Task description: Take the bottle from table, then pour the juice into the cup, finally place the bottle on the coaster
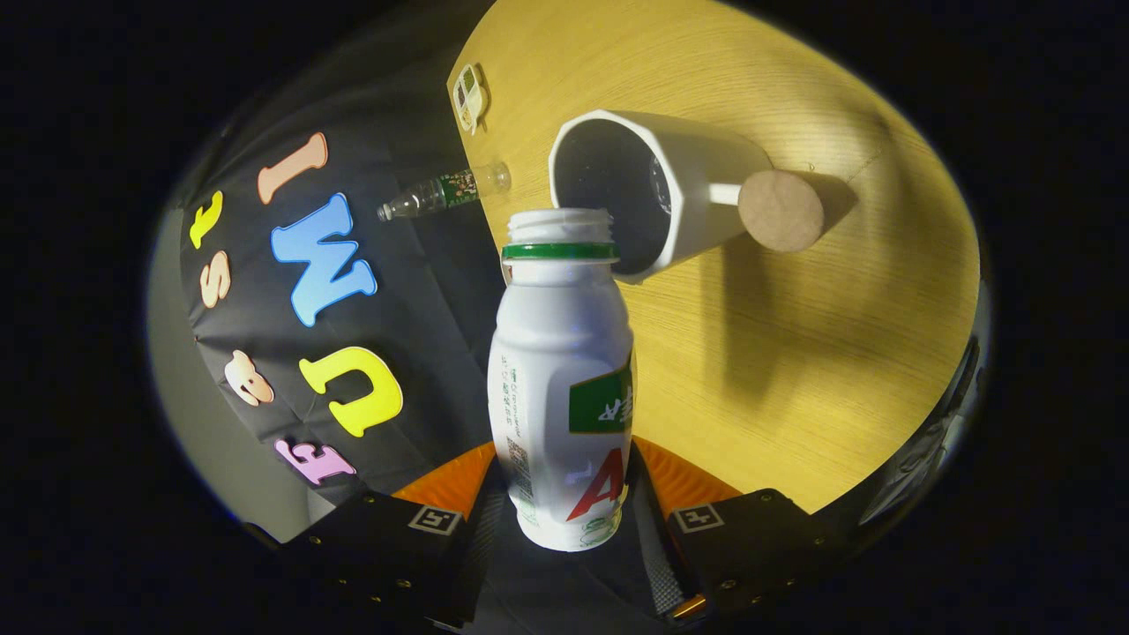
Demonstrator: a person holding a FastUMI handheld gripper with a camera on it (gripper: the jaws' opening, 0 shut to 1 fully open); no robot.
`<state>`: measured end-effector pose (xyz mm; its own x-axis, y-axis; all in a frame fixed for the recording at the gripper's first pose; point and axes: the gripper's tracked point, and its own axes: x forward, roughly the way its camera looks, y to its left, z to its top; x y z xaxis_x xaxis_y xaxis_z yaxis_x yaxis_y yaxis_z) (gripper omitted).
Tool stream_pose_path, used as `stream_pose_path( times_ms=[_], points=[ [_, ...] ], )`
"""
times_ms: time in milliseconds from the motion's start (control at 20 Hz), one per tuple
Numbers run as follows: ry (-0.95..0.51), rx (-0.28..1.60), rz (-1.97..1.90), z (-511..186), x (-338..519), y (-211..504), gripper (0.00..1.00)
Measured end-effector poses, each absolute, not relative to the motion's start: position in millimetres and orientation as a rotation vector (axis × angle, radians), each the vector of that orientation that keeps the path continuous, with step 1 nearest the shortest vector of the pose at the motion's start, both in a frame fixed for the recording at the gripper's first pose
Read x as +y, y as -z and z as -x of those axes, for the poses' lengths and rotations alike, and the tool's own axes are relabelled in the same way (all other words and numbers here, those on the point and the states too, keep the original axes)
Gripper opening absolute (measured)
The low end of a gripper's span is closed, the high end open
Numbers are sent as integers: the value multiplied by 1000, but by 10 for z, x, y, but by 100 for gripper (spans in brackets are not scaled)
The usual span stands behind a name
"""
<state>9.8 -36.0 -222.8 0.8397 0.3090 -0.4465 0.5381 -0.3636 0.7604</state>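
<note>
In the gripper view the claw (564, 520) holds one white bottle (563, 388) between both fingers, its uncapped mouth tipped at the rim of one white cup (657, 198). On the wooden surface (794, 370) just beside the cup lies one round coaster (781, 211); one clear bottle (441, 192) lies at the surface's edge.

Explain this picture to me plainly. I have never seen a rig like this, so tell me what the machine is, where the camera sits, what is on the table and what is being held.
There is no robot arm here: a person carries a hand-held two-finger gripper, and the camera rides on it, looking forward along the fingers. That is why the image is round and tilted. Both fingers press on a white plastic bottle with a green neck ring, uncapped, tipped with its mouth at the rim of a white faceted cup. The cup stands on a light wooden table. Just beyond the cup lies a round brown coaster. Farther off, by the table's edge, are a small clear bottle and a small white toy-like item. No juice stream is visible.
</note>
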Motion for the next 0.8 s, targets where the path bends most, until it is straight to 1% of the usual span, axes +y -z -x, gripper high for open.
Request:
stream_pose_path(
  times_ms=[150, 450, 800],
  points=[
    [280, 644, -1832, -55, -349, 2319, 72],
    [290, 594, -1553, -107, -421, 2377, 72],
    [297, 578, -1223, -181, -262, 2539, 72]
  ],
)
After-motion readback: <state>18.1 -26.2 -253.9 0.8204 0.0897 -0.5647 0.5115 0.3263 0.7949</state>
